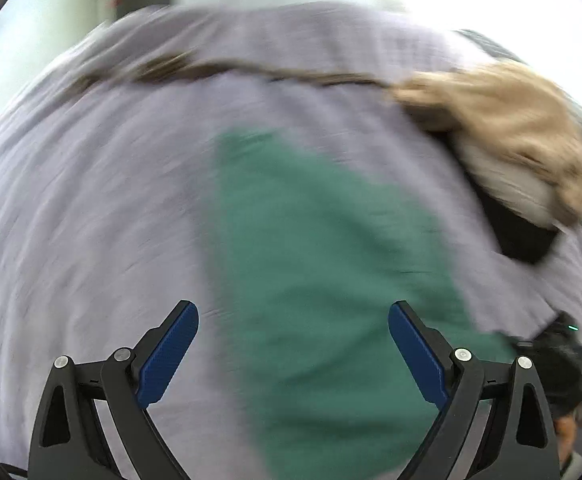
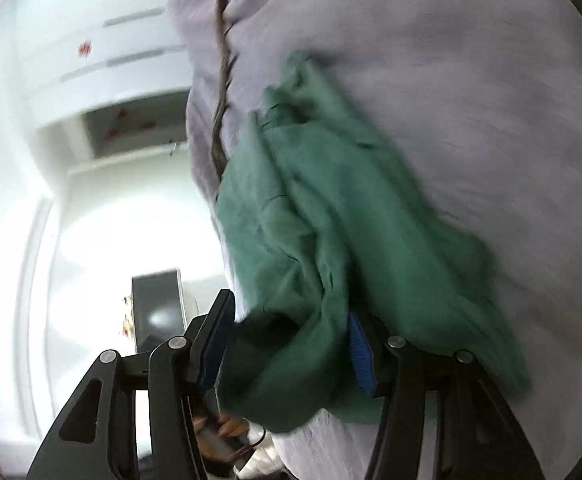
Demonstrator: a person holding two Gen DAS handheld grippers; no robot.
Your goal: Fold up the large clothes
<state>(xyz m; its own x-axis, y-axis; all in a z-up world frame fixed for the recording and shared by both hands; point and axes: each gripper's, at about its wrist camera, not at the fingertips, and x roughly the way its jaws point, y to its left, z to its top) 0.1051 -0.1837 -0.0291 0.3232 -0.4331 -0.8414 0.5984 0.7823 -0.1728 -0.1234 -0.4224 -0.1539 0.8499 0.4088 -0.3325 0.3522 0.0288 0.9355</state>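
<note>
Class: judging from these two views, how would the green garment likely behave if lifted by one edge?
The green garment bunches into soft folds near the right gripper, so it would probably flop and drape. It looks thin, so likely light. Lying on the lilac sheet, it may drag rather than slide.

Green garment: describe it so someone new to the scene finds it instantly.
Start from the pale lilac sheet covering the wide surface. On it lies the green garment, a long teal strip in the left wrist view, bunched between the right gripper fingers in the other. It is the only green cloth; the tan clothing pile sits apart.
</note>
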